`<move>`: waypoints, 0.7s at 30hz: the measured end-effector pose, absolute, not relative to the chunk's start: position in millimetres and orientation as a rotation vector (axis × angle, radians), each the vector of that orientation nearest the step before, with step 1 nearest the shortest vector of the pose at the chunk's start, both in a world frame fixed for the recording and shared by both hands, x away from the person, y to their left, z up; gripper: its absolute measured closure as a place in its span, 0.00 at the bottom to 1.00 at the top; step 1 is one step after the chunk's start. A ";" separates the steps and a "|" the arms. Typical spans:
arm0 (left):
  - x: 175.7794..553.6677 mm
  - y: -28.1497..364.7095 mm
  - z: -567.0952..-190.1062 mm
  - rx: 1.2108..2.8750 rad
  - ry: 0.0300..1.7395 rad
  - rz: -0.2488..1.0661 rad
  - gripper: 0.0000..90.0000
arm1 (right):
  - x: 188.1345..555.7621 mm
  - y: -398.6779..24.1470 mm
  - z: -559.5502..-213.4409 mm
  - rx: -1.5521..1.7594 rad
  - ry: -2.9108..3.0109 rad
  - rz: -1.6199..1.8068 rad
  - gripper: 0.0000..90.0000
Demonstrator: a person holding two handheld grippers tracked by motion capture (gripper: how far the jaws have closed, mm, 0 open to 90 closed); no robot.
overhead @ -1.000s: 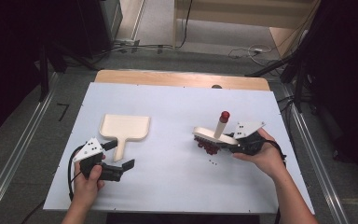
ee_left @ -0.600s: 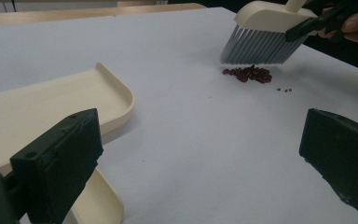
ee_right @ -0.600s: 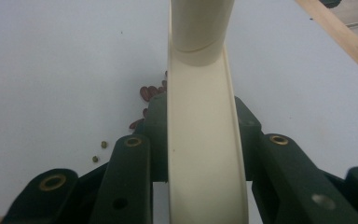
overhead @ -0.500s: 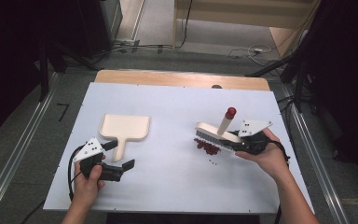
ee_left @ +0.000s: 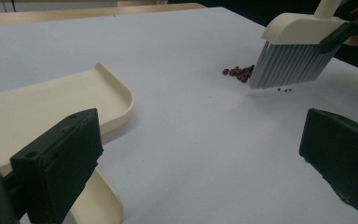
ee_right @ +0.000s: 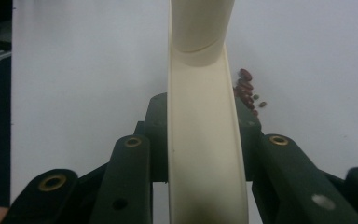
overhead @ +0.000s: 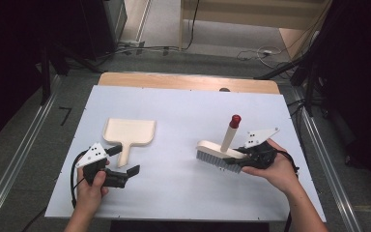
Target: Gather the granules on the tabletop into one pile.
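Right gripper (overhead: 245,162): at the right of the table, near side, its jaws pinched on the cream back of the brush (overhead: 220,153); in the right gripper view the brush back runs straight up between the two black jaws, which press on it from either side.

Brush: a cream hand brush with grey bristles and a slanting handle topped by a red cap (overhead: 235,120); in the left gripper view the bristles (ee_left: 289,65) point down at the table, their tips at or just above the surface, which of the two cannot be told.

Beans (ee_left: 239,72): a small cluster of dark red beans on the white table (overhead: 183,121), just beside the bristles on the side toward the dustpan; a few stray ones (ee_left: 284,89) lie under the bristle edge.

Left gripper (overhead: 124,175): at the near left, jaws spread wide with nothing between them, resting close to the table.

Dustpan (overhead: 128,133): cream, flat on the table at the left, well apart from the beans; its handle (overhead: 123,154) points toward the near edge, just beside the left gripper.

Step in hand: by the look of it, sweeping the beans leftward across the table with the brush.

Next move: likely a low, even stroke that keeps the bristle tips on the surface and behind the whole cluster, strays included. The left gripper would need to close on the dustpan handle and bring the open lip round to face the brush.

Risk: round beans may roll off sideways past the bristle ends if the stroke is quick.
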State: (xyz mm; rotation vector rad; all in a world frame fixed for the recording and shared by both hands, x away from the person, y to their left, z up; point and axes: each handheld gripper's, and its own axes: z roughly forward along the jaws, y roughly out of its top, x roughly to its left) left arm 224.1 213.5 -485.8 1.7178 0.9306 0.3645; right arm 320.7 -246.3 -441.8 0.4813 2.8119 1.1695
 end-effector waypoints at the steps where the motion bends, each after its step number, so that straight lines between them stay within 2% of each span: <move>1: 224.1 213.6 -485.8 1.718 0.931 0.365 0.00 | 320.7 -246.0 -442.7 0.482 2.821 1.176 0.73; 9: 223.9 213.6 -485.3 1.719 0.928 0.367 0.00 | 325.2 -241.3 -451.7 0.505 2.900 1.163 0.72; 21: 224.1 214.9 -485.7 1.716 0.933 0.368 0.00 | 360.3 -238.8 -455.0 0.567 2.900 1.138 0.73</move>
